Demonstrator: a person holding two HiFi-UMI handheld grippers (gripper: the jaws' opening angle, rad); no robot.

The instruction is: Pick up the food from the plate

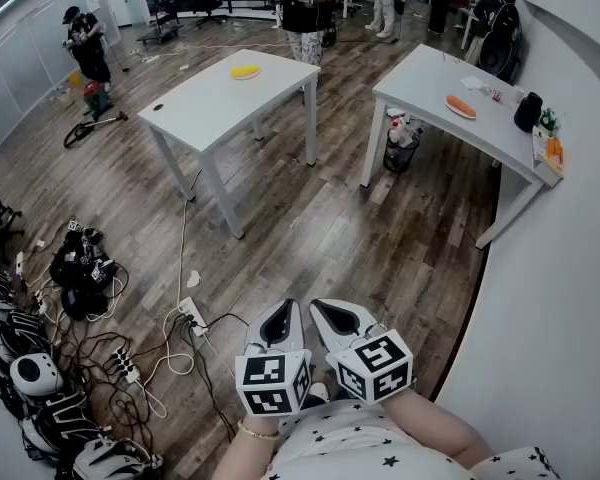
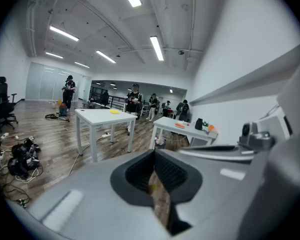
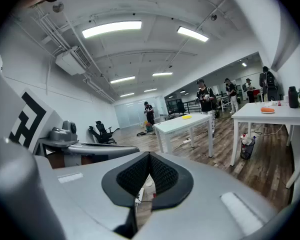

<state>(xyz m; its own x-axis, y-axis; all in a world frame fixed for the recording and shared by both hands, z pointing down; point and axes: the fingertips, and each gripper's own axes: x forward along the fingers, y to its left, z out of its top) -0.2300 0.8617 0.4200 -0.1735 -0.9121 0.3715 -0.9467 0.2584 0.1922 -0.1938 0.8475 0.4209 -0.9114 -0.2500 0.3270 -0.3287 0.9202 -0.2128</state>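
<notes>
Food [image 1: 459,105] on plate [image 1: 472,115], right table [image 1: 430,78], well away at 1 o'clock from grippers, long axis 10-to-4. Right gripper [image 1: 325,313] nearer; left gripper [image 1: 283,313] just beside. Both jaw pairs pressed together, empty.

Two white tabletops stand well apart on the wood-plank floor [image 1: 320,228]. The left tabletop [image 1: 215,103] carries a yellow item [image 1: 245,71] near its far edge and a small dark thing [image 1: 158,107] by a near corner. The right tabletop [image 1: 420,73] carries a plate [image 1: 472,115] with orange food [image 1: 460,105] and, nearby, a black container [image 1: 527,112]. Tangled cables [image 1: 90,353] and a power strip [image 1: 192,315] lie on the floor at the left. A bin [image 1: 399,154] stands under the right tabletop.
</notes>
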